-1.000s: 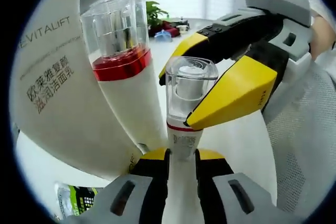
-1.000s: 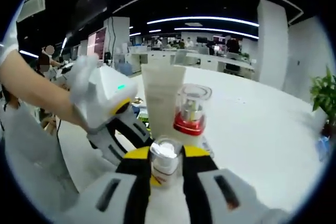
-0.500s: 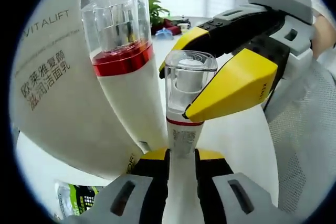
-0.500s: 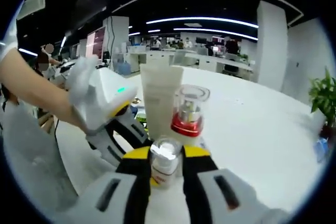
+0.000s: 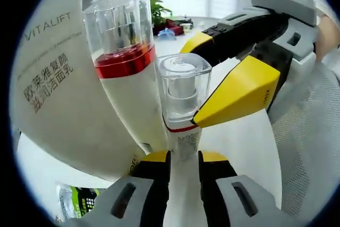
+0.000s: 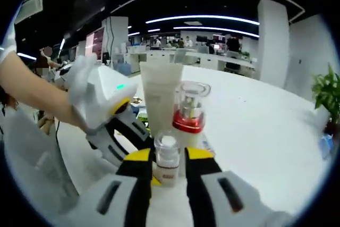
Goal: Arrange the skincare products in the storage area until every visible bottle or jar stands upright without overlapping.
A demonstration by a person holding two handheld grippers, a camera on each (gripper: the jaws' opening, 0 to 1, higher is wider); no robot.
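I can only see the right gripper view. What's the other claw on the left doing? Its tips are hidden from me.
Observer: The left claw is shut on the lower body of the small bottle.
Operator: Is anything written on the tall white tube?
Observer: Yes. In the left gripper view the tube reads VITALIFT, with Chinese characters below.
Operator: Is there anything else near it?
Observer: A green-and-black packet shows beside the tube's lower end.
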